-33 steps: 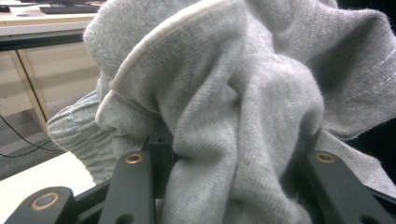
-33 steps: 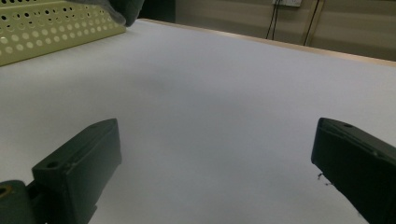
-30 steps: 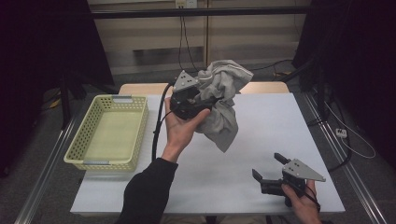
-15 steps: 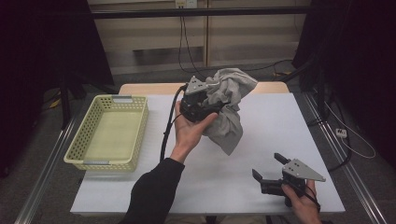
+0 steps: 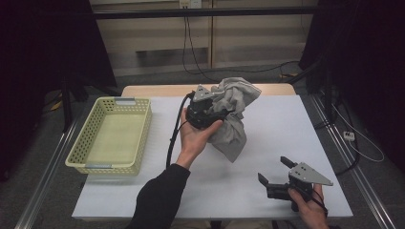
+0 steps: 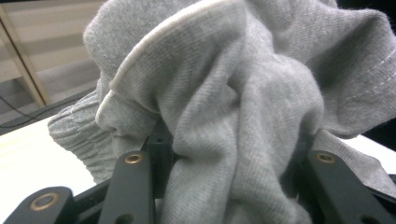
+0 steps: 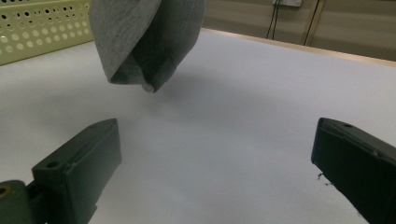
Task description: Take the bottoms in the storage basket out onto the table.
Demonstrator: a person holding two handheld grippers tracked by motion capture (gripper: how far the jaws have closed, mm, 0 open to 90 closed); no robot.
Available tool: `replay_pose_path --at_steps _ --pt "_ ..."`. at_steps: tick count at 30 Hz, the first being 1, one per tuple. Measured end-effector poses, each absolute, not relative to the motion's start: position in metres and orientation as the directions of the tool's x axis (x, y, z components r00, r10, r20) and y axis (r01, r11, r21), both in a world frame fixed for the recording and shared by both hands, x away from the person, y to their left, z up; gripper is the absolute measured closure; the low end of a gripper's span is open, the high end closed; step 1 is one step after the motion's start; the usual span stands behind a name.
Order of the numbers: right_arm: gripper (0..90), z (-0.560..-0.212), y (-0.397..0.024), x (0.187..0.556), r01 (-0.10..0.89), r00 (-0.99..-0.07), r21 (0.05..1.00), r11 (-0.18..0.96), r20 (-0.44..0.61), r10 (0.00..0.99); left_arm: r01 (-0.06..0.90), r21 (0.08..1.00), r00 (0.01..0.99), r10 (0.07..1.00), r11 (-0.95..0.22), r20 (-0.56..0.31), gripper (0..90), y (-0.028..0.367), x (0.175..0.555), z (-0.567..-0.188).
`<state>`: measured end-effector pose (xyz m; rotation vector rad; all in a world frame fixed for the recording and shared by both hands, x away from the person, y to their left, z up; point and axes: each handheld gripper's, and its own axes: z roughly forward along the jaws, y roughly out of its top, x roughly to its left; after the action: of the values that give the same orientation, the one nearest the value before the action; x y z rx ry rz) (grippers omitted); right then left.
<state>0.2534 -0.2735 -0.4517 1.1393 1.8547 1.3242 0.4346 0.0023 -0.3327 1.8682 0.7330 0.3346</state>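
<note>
Grey cloth [image 6: 243,107] bunched in left gripper [image 5: 215,112]; right gripper [image 5: 277,175] fingers spread.

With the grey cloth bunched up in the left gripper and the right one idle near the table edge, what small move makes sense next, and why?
Probably bring the right gripper up to the cloth's dangling lower end. The left gripper is shut on the grey cloth, which hangs crumpled with its tip clear of the white table. The right jaws stand open with nothing between them, so they are free to catch that end and help spread it.
</note>
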Motion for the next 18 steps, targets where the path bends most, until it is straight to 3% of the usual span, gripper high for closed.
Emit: replay_pose_path --at_steps 18 --pt "1.8 -0.452 -0.274 0.254 0.306 -0.464 0.942 0.14 0.019 0.885 0.393 0.868 0.748 0.654 -0.302 -0.111 54.0 -0.002 0.449 -0.362"
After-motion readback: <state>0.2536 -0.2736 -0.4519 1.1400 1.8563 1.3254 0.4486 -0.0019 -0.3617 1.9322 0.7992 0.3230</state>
